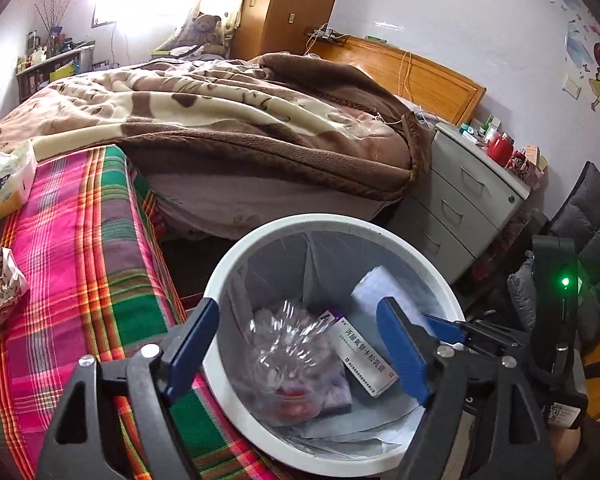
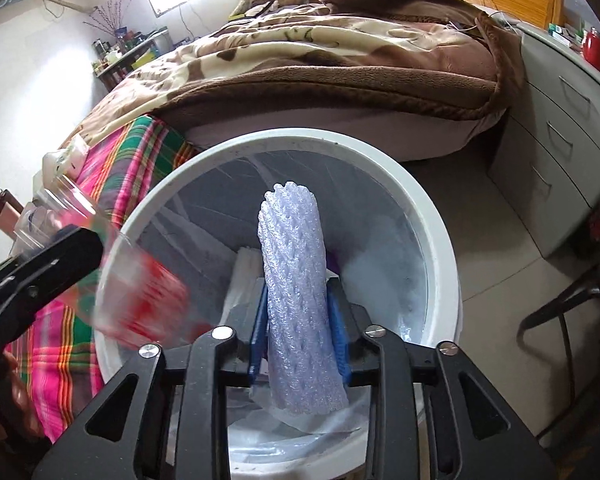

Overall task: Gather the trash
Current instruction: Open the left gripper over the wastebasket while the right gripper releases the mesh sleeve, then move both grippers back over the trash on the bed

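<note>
White round plastic bin [image 1: 220, 376] with grey liner beside the plaid-covered bed.
Inside lie a clear crumpled plastic bag [image 1: 288, 364] and a white medicine box [image 1: 364, 360]; left gripper [image 1: 300, 344] gapes empty above, right gripper [image 2: 300, 316] clasps a white foam net sleeve [image 2: 296, 292].

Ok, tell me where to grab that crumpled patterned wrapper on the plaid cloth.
Pinch the raised folded ridge of the crumpled wrapper, coming from above. It lies loosely bunched on the plaid cloth, so upstanding creases probably give the fingers something to close on; flat edges would slip.
</note>
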The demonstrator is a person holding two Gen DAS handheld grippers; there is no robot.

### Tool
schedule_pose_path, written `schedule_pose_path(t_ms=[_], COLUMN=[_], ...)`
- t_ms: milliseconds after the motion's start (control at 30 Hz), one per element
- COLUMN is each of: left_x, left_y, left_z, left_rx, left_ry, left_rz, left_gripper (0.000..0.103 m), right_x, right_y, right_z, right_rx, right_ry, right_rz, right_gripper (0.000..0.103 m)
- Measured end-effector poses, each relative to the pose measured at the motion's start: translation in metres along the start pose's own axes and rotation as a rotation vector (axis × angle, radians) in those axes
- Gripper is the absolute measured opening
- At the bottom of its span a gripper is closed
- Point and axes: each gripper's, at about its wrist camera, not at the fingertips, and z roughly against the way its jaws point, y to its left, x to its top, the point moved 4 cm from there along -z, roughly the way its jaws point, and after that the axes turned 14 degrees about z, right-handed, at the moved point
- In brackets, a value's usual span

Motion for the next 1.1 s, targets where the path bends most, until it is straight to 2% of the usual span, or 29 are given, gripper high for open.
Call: schedule_pose_path(t_ms=[33, 67, 367, 633, 900, 1100], left_x=[0.0, 0.0, 0.004, 0.012, 0.017, 0.02], left_y=[0.002, 0.003, 0.021, 0.049, 0.097, 0.143], left_z=[0.001, 0.003, 0.027, 0.062, 0.098, 0.124], left_rx=[-0.001, 0.001, 0.025, 0.062, 0.128, 0.191], left_ry=[0.001, -0.002, -0.045, -0.112, -0.179, -0.227], left_rz=[0.007, 0.011, 0.036, 0.072, 0.123, 0.178], left_gripper=[0.083, 0.083, 0.083, 0.083, 0.083, 0.083], right_x=[0.0, -0.001, 0.002, 0.011, 0.027, 0.037], right_y=[0.0, 0.0, 0.005, 0.027, 0.064, 0.102], right_z=[-0.001, 0.0, 0.014, 0.03, 0.039, 0.034], right_rx=[0.001, 0.001, -0.002, 0.012, 0.061, 0.111], right_ry=[0.002, 0.002, -0.048, -0.108, -0.186, -0.193], right_rz=[0.001, -0.001, 0.004, 0.045, 0.11, 0.176], right_gripper=[0.049, 0.056, 0.056, 0.056, 0.056, 0.056])
